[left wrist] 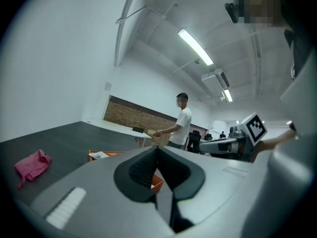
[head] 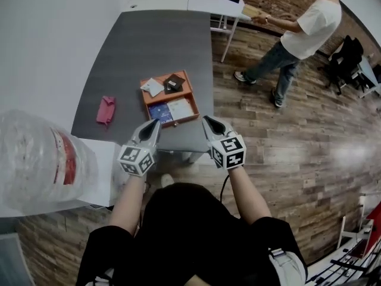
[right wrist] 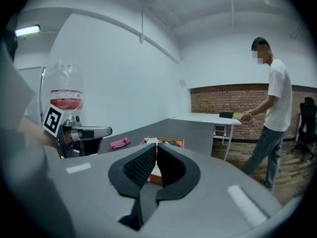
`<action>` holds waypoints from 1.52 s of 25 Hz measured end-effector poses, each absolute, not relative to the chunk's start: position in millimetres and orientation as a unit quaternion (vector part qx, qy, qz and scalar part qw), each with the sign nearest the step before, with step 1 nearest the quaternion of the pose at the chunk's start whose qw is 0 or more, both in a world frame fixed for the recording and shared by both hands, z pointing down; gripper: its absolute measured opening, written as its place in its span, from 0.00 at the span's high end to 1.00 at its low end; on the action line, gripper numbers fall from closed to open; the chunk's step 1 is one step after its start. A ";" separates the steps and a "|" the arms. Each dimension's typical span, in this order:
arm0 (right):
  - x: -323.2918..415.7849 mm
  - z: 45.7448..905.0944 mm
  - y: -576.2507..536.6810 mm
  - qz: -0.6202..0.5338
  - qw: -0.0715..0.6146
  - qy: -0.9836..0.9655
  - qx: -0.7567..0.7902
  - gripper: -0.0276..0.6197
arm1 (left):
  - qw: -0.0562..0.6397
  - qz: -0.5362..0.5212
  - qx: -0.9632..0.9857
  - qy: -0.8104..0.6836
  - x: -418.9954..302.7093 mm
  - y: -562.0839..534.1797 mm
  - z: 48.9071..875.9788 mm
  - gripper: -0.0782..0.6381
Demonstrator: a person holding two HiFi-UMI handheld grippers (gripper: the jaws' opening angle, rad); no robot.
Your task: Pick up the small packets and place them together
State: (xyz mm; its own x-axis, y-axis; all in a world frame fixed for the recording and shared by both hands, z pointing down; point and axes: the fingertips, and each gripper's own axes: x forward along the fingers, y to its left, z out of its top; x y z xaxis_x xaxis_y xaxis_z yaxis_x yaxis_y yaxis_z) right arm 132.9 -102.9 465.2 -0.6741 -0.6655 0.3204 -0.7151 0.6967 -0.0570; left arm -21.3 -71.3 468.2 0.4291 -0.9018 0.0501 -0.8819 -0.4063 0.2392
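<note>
1. Left gripper (head: 156,123): jaws fully closed, tip to tip, nothing between them.
2. Right gripper (head: 205,120): jaws also closed, empty.
3. Both are side by side over the near edge of the dark counter (head: 119,52).
4. Orange tray (head: 143,102) sits just ahead of the jaw tips, between the two grippers. Far half holds a white packet (head: 152,87) and a dark packet (head: 174,83). Near half holds a blue packet (head: 160,111) and a second white packet (head: 181,108).
5. Pink cloth (head: 106,110) lies ahead-left of the left jaws, apart from the tray.
</note>
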 end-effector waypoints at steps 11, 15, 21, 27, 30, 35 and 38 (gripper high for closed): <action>198.4 465.5 -24.3 0.049 0.126 -0.930 0.341 0.95 | 0.102 -0.050 0.810 -0.576 44.0 21.9 469.4 0.89; 211.1 464.8 -1.9 0.049 0.118 -0.934 0.333 0.95 | 0.100 -0.047 0.803 -0.586 55.4 46.9 469.1 0.89; 225.1 455.7 16.4 0.042 0.101 -0.935 0.338 0.95 | 0.084 -0.050 0.807 -0.582 70.1 59.7 463.0 0.89; 233.0 442.3 25.4 0.050 0.060 -0.929 0.362 0.95 | 0.068 -0.067 0.811 -0.578 59.9 69.6 448.9 0.89; 224.9 439.6 32.2 0.057 0.044 -0.927 0.368 0.95 | 0.066 -0.070 0.809 -0.579 45.3 80.2 444.4 0.89; 196.7 438.9 42.3 0.057 0.036 -0.927 0.370 0.95 | 0.068 -0.066 0.809 -0.580 14.2 90.2 446.0 0.89; 184.6 439.1 45.4 0.058 0.035 -0.926 0.372 0.95 | 0.070 -0.070 0.811 -0.576 3.3 92.0 446.2 0.89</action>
State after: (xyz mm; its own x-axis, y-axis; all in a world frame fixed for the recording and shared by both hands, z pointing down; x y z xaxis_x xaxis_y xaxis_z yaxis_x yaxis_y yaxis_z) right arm 184.6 45.4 439.1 -0.7201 -0.6853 0.1088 -0.6936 0.7157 -0.0819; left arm 3.3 92.0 446.2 0.3259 -0.9449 -0.0320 -0.9254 -0.3257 0.1939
